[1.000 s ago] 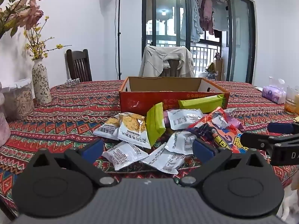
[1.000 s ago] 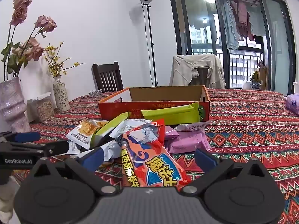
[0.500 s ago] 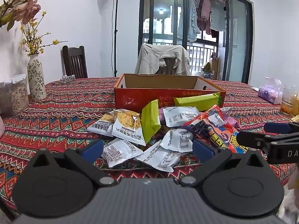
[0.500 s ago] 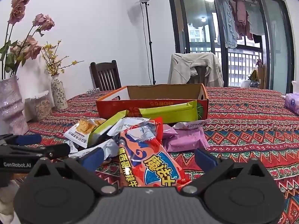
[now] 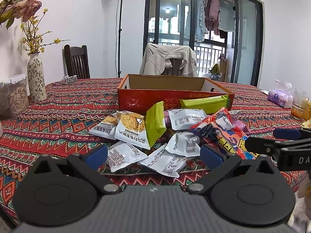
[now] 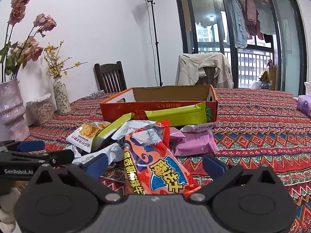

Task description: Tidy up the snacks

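A pile of snack packets lies on the patterned tablecloth in front of an open red cardboard box (image 5: 173,99) (image 6: 155,106). The pile holds white packets (image 5: 124,155), a biscuit packet (image 5: 132,130), green bars (image 5: 155,124) (image 6: 175,113), purple packets (image 6: 194,143) and a large red-orange bag (image 6: 155,163) (image 5: 229,137). My left gripper (image 5: 153,153) is open and empty, just short of the white packets. My right gripper (image 6: 153,165) is open with the red-orange bag lying between its fingers, not gripped.
Two vases (image 6: 11,112) (image 5: 36,77) and a food container (image 5: 11,99) stand at the left. Tissues (image 5: 279,97) and a glass (image 5: 299,104) sit at the right. Chairs (image 5: 76,62) stand behind the table. Each gripper shows in the other's view (image 5: 281,147) (image 6: 29,155).
Both wrist views have shifted slightly and the pile sits a little closer. Both grippers stay open; no packet has moved.
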